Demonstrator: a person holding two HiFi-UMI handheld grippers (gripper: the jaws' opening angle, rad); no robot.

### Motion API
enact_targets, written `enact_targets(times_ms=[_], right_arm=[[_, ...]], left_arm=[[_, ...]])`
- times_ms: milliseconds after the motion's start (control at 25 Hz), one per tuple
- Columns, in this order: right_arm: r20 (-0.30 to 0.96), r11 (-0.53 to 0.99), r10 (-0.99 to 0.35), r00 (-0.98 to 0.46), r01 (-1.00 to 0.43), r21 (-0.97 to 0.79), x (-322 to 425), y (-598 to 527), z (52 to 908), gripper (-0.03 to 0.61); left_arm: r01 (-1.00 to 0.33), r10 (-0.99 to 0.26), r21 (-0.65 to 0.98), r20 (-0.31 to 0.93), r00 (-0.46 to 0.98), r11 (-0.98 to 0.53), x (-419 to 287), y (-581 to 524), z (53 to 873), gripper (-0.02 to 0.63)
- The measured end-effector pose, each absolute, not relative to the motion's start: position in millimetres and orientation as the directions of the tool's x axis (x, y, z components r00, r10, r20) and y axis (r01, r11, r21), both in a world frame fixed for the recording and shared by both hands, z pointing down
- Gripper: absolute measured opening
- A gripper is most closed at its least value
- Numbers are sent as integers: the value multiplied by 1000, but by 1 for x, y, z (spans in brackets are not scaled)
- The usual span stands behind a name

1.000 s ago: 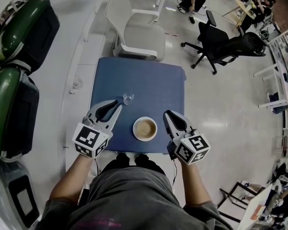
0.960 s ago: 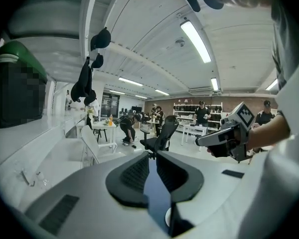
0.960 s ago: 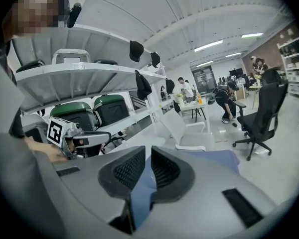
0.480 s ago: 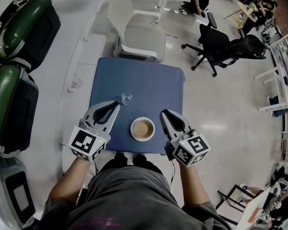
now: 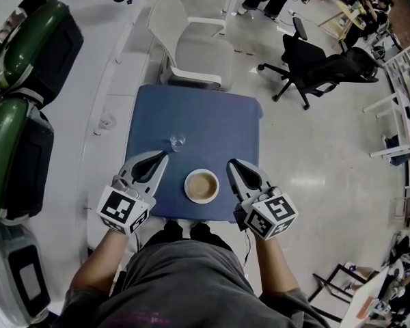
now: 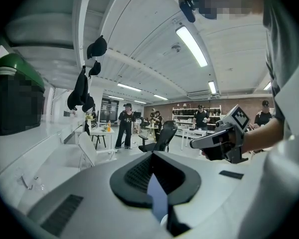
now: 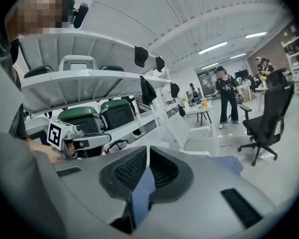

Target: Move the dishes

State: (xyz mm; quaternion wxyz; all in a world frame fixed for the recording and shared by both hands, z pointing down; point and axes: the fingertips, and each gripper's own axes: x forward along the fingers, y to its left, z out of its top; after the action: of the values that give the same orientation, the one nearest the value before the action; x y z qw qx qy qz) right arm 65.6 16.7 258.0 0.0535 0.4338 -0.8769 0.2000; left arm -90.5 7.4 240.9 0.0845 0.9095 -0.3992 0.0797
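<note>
My left tool (image 5: pixel 162 157) has its jaws pressed together on nothing. My right tool (image 5: pixel 232 164) is likewise closed and empty. They flank the round white bowl of brown liquid (image 5: pixel 202 186) at its 9 and 3 o'clock, not touching it. The bowl sits near the 6 o'clock edge of the square blue desk (image 5: pixel 212 118). A small clear glass (image 5: pixel 177 142) stands apart at the bowl's 11 o'clock.

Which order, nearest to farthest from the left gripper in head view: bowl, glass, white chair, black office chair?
1. glass, just ahead of the left gripper
2. bowl, to its right
3. white chair, beyond the table
4. black office chair, far right
</note>
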Motion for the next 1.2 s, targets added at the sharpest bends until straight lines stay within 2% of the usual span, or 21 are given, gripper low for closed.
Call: enact_targets(times_ms=[1200], right_arm=[[242, 582, -718, -653, -754, -305, 68, 10, 250, 5]], left_arm=[[-725, -698, 105, 205, 686, -681, -69, -1, 237, 2]])
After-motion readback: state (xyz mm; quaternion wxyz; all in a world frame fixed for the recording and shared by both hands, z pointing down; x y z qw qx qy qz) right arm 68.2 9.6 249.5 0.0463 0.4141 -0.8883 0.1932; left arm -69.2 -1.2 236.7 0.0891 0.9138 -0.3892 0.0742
